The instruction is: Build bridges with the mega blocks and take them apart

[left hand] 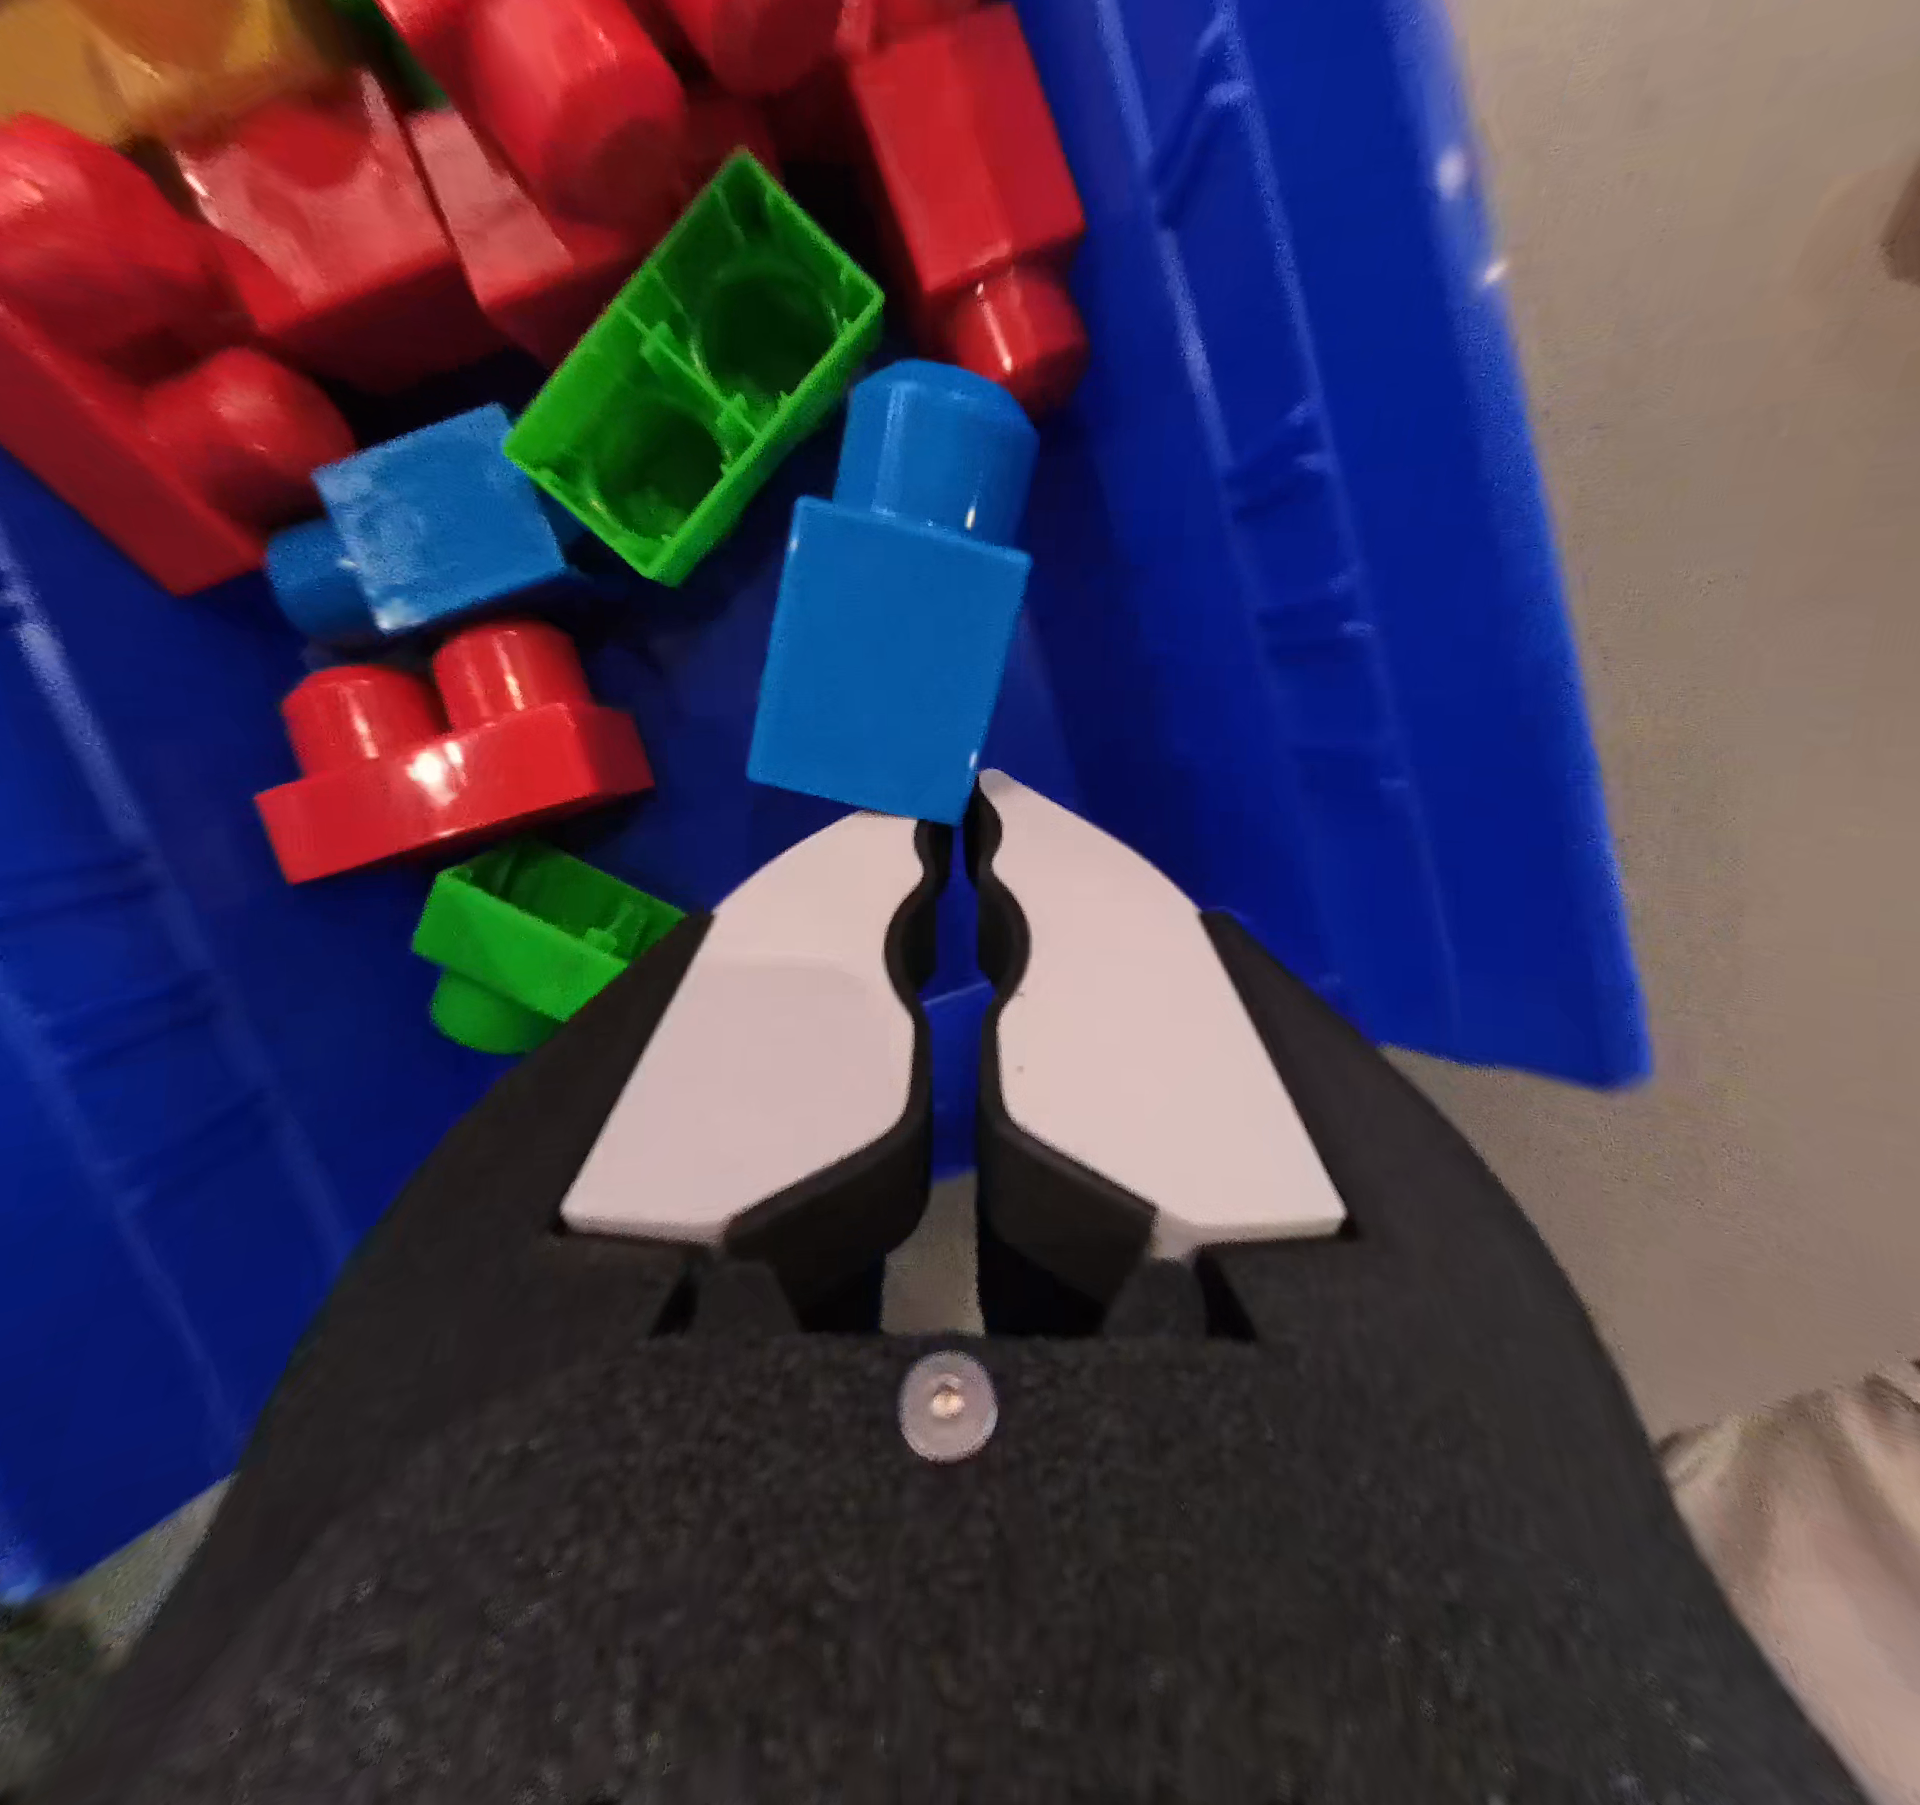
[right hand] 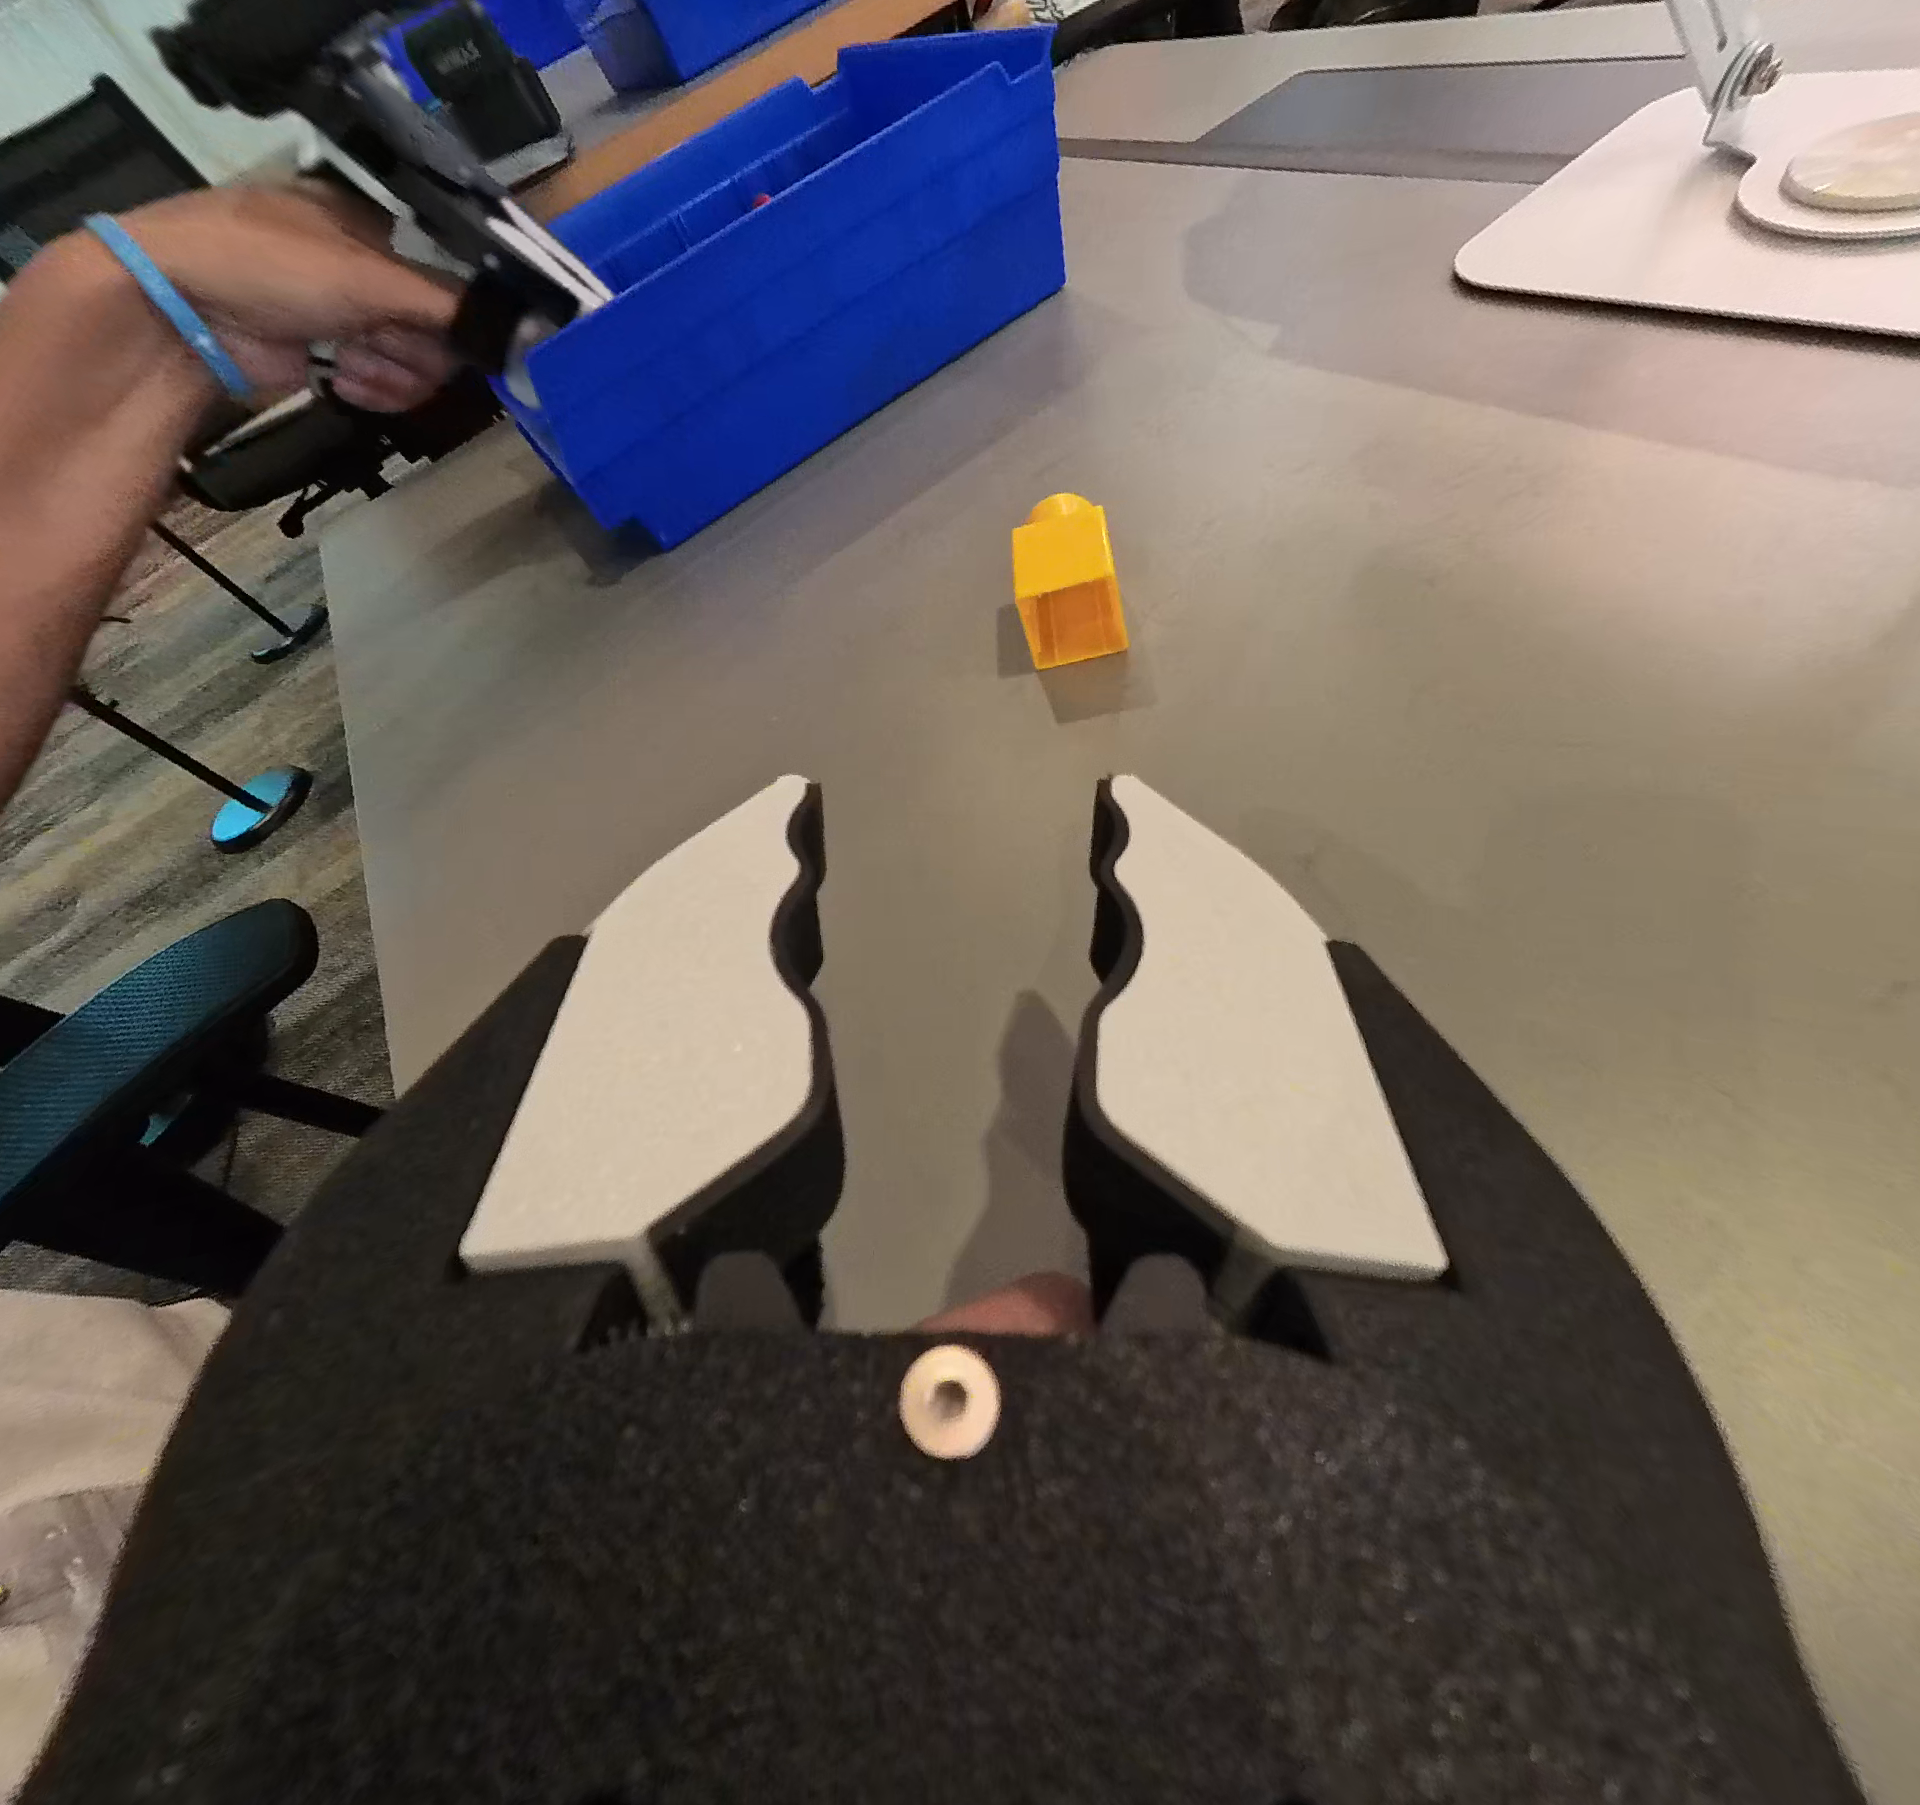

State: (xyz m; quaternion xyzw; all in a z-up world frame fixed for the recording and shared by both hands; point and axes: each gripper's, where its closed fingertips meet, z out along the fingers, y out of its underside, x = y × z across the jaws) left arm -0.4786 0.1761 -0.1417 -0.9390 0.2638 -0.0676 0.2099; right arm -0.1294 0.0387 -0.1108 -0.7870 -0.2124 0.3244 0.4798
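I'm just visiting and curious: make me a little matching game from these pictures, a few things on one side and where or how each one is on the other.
Things:
1. blue block
2. yellow block
3. right gripper
4. green block

States:
A. lying alone on the grey table
B. open, holding nothing
C. hollow underside up in the blue bin
D. pinched at its corner by the left gripper

Pairs: 1-D, 2-A, 3-B, 4-C

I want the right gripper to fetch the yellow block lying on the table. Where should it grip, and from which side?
Grip the yellow block across its square body's two flat side faces, coming straight ahead from the right gripper. It lies on its side with its stud pointing away and its open end toward the open jaws.
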